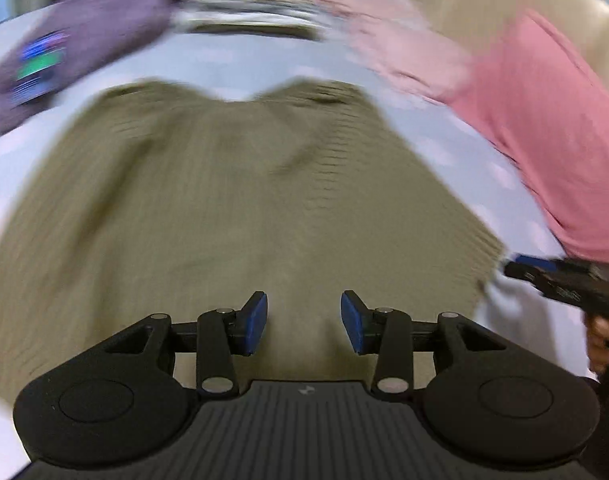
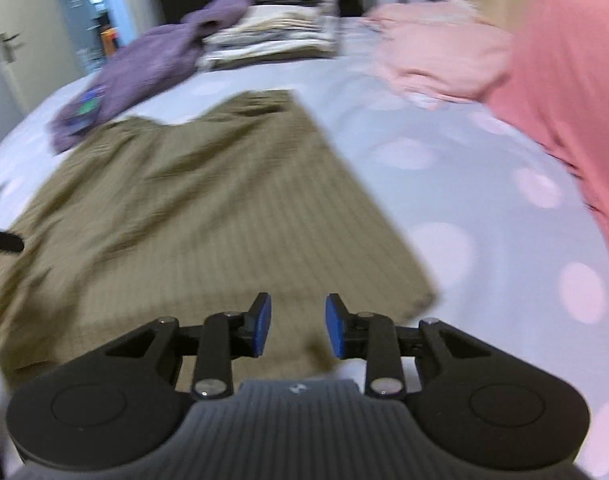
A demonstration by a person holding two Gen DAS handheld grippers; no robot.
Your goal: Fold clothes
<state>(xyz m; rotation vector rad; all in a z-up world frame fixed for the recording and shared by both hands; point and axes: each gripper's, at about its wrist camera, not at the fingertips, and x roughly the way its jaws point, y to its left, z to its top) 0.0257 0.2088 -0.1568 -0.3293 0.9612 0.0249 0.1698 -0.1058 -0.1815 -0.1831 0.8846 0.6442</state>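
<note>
Olive top [image 1: 232, 200] lies flat on the bed [image 2: 444, 184]. Left gripper [image 1: 303, 322] and right gripper [image 2: 297, 326] hover over its near hem, fingers part-open, empty (blurred). Pinch both hem corners evenly before folding.

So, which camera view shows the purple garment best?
The right wrist view: the purple garment is nearly whole and only mildly blurred, beside the folded stack. The left wrist view shows it smeared at the top left edge.
</note>
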